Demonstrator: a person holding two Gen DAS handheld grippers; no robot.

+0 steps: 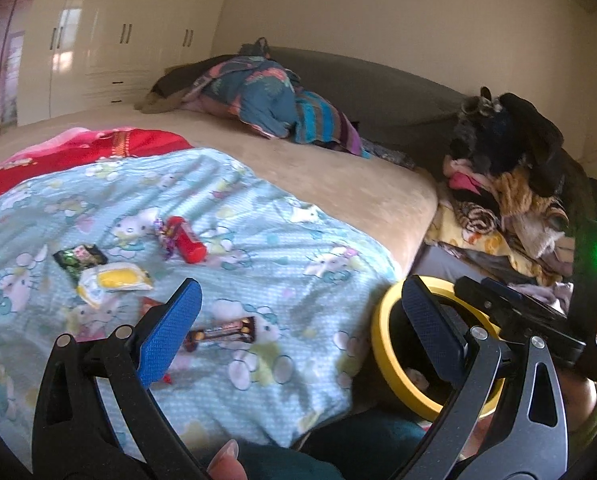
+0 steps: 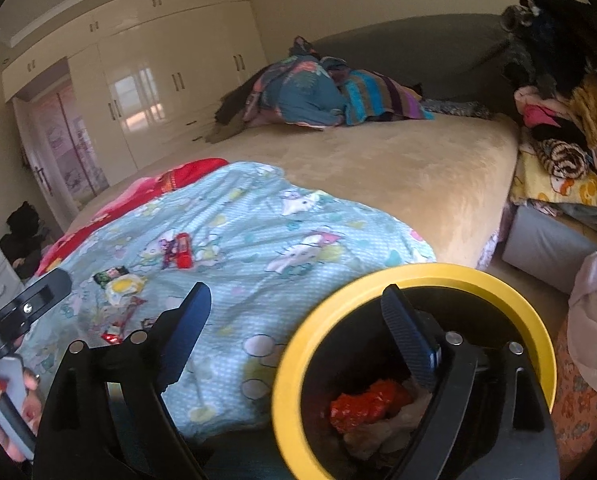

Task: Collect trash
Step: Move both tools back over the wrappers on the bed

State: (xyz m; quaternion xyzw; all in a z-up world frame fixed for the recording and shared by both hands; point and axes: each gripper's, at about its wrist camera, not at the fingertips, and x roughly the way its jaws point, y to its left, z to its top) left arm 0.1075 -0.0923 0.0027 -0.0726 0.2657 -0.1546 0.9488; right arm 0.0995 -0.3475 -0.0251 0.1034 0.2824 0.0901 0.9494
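Note:
Several wrappers lie on the light-blue cartoon blanket (image 1: pixel 258 248): a red tube (image 1: pixel 188 244), a white-and-yellow packet (image 1: pixel 112 280), a dark green packet (image 1: pixel 80 258) and a brown bar wrapper (image 1: pixel 222 330). My left gripper (image 1: pixel 298 316) is open and empty above the blanket's near edge, close to the bar wrapper. A black bin with a yellow rim (image 2: pixel 414 276) stands beside the bed, also in the left wrist view (image 1: pixel 382 320). My right gripper (image 2: pixel 298 316) is open and empty over the bin's rim. A crumpled red wrapper (image 2: pixel 368 404) lies inside the bin.
The beige bed (image 2: pixel 398 168) has a heap of colourful bedding (image 2: pixel 322 92) at its head. A pile of clothes (image 1: pixel 510 192) sits on a grey box to the right. Cream wardrobes (image 2: pixel 146 80) line the far wall.

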